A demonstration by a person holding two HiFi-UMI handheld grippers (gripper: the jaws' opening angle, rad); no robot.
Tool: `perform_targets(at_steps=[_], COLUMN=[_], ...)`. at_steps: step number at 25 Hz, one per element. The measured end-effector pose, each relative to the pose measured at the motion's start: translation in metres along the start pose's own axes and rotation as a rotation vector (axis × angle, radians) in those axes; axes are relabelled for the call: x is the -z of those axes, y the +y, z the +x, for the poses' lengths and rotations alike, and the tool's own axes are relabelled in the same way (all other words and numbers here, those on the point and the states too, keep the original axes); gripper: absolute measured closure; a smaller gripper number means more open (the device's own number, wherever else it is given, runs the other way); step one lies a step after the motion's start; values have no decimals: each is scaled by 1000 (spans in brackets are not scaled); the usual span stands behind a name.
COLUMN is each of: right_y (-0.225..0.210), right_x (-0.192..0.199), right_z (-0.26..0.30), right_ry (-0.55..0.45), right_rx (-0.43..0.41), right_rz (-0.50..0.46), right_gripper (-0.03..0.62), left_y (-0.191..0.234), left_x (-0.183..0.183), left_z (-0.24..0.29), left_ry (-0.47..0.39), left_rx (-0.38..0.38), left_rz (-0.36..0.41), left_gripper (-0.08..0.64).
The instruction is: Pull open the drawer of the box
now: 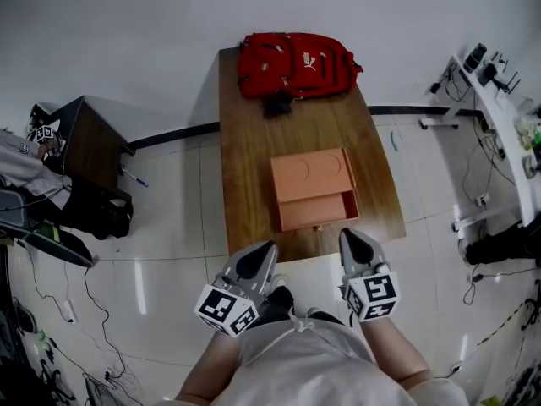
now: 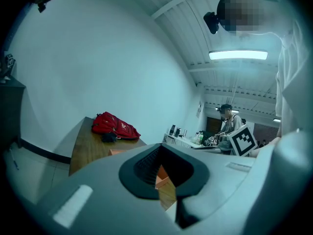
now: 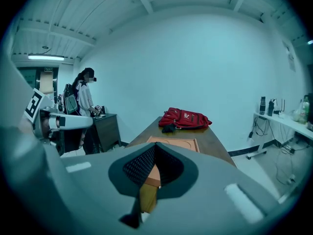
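An orange box (image 1: 311, 176) lies flat on the near half of a long wooden table (image 1: 245, 150). Its drawer (image 1: 318, 211) stands pulled out a little toward the table's near edge, with a small knob (image 1: 319, 227) on its front. My left gripper (image 1: 267, 247) and right gripper (image 1: 348, 234) hover over the floor just short of that edge, both shut and holding nothing. The left gripper points past the box's left side, while the right gripper is close to the drawer's right corner. A slice of the orange box (image 2: 163, 176) (image 3: 150, 173) shows through the dark pads in each gripper view.
A red backpack (image 1: 296, 64) lies at the table's far end, against the wall. A dark cabinet (image 1: 89, 146) with clutter stands to the left, and a white desk (image 1: 499, 112) with cables to the right. A person (image 3: 84, 109) stands beside the cabinet.
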State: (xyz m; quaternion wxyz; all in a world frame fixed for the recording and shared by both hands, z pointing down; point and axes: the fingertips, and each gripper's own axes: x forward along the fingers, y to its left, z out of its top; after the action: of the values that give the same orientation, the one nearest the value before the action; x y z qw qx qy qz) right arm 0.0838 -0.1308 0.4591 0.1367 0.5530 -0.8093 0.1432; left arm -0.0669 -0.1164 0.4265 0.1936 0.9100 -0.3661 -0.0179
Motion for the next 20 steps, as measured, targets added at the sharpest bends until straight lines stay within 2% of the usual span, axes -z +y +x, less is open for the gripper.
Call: perform_targets(at_steps=[8, 15, 20], right_y=[24, 12, 17], right_x=[36, 74, 78], right_z=[-71, -167, -217], right_ry=[-7, -7, -41], right_rx=[-92, -134, -185], right_rz=[23, 11, -13], right_gripper=[584, 584, 584], left_y=[-71, -157, -211], left_x=[33, 73, 89], left_z=[-31, -65, -83], left_ry=[-6, -26, -44], left_rx=[-55, -106, -109], left_rz=[11, 9, 24], left_gripper=[555, 555, 555])
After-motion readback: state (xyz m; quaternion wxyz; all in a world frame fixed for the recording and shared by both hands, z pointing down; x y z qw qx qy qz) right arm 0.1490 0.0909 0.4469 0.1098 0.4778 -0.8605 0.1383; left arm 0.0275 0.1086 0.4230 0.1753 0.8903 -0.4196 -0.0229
